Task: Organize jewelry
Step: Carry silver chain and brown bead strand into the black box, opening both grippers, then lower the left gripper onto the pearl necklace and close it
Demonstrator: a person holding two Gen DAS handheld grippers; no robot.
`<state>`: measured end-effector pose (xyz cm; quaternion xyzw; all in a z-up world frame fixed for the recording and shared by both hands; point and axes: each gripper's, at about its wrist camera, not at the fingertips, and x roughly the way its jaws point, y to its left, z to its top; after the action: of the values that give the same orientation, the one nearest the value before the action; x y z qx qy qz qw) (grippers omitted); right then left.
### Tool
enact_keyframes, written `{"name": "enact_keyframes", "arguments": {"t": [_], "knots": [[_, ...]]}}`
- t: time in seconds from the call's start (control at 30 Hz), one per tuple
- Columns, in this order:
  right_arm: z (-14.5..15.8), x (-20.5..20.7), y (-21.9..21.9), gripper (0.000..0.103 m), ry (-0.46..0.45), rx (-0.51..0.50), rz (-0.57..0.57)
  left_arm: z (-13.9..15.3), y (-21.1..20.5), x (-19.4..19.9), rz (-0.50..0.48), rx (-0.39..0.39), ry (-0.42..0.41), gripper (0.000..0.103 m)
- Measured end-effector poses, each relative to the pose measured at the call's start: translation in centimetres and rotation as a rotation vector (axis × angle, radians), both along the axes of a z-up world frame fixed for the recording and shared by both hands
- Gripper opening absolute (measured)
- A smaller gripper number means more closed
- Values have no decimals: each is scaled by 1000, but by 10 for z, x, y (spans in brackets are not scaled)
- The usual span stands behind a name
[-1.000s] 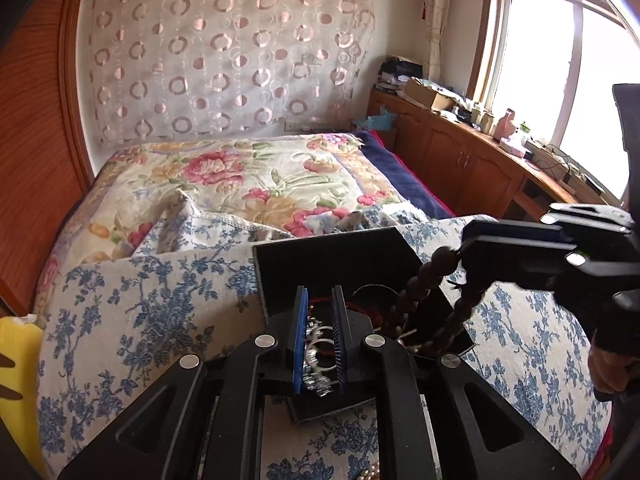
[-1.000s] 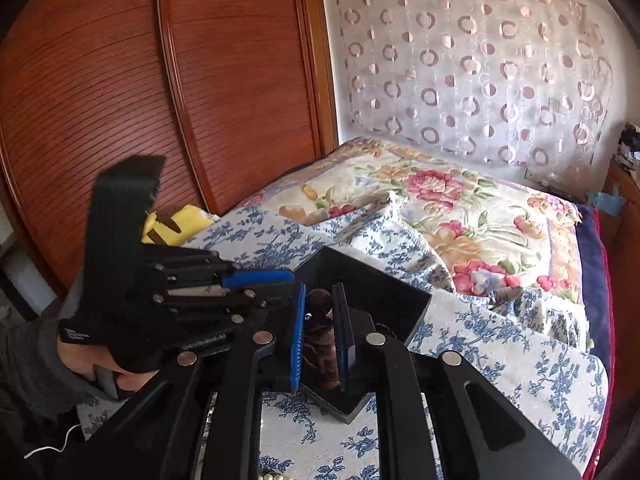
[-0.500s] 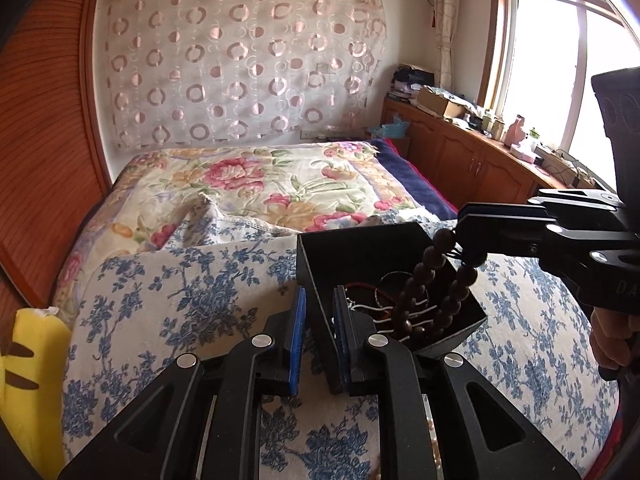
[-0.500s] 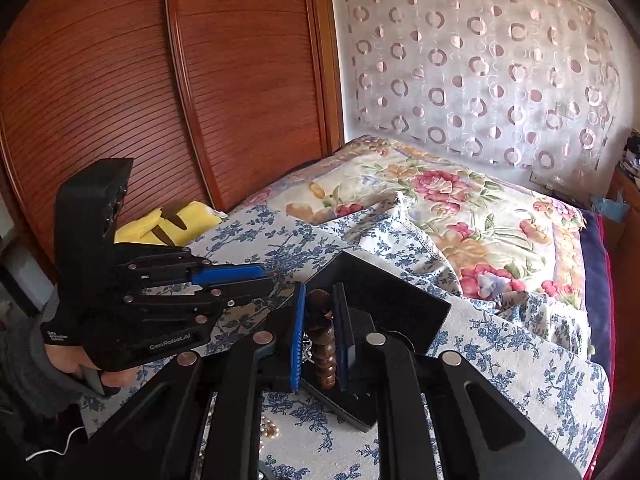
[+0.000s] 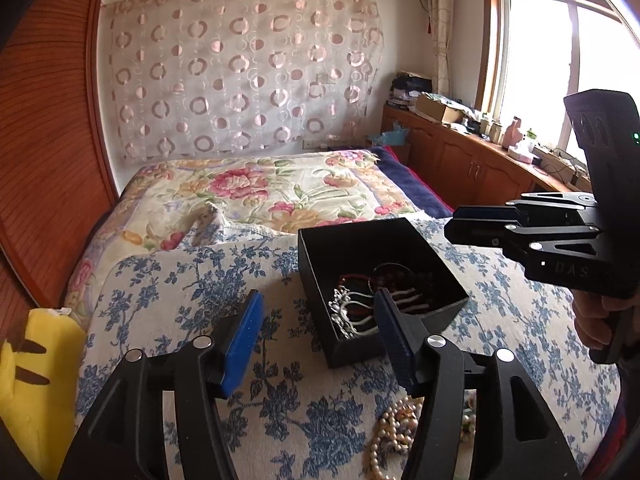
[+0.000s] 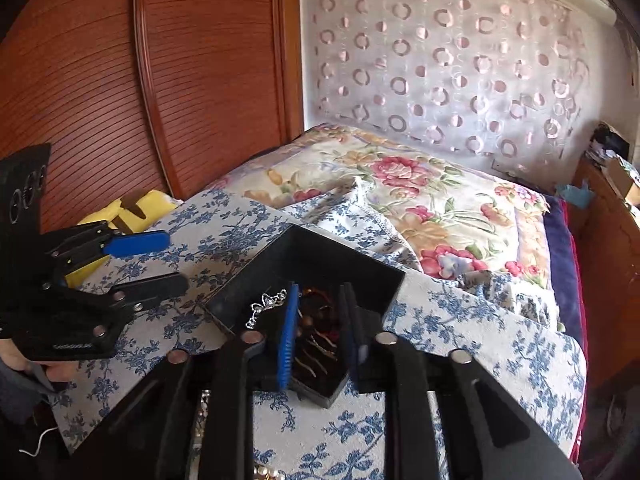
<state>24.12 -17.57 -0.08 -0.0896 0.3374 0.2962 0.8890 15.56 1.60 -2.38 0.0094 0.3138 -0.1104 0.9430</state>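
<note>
We are working around the black box (image 5: 362, 276), which is sitting open on the blue-flowered cloth (image 5: 192, 280) spread over the bed. Inside it a silver tiara (image 5: 340, 314) is lying against the near wall, next to a dark beaded bracelet (image 5: 404, 280) and some white-streaked pieces we cannot identify. The box is standing within reach of both tools, so that each piece can be dropped in from above.

Our left gripper (image 5: 316, 340) is hanging just in front of the box with its jaws well apart and nothing between them; they have just been opening. Our right gripper (image 6: 318, 332) is hovering over the box interior, its jaws parted a little after just opening, and nothing is pressed between the pads; the brown beads (image 6: 308, 322) visible in the gap are lying in the box below. We judge that both tools are empty.

A pearl necklace (image 5: 394, 436) is waiting on the cloth just below the left gripper, outside the box. We are taking it as the likely next piece, and the left tool's wide jaws suit a loose heap like that.
</note>
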Motion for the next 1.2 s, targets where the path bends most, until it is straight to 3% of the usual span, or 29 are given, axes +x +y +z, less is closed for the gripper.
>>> {"name": "enact_keyframes", "arguments": {"t": [0.27, 0.53, 0.73, 1.07, 1.2], "knots": [[-5, -34, -17, 25, 0, 30, -24, -1, -4, -28, -10, 12, -6, 71], [-29, -75, -33, 25, 37, 39, -38, -11, -7, -57, -12, 15, 9, 71], [-56, -100, -43, 25, 88, 34, -36, -31, -4, -71, -15, 23, 65, 71], [-102, -110, -36, 25, 181, -58, -22, -63, -4, -77, -29, 42, 149, 71], [-108, -109, -34, 9, 163, -131, -39, -67, -9, -76, -40, 54, 162, 71]]}}
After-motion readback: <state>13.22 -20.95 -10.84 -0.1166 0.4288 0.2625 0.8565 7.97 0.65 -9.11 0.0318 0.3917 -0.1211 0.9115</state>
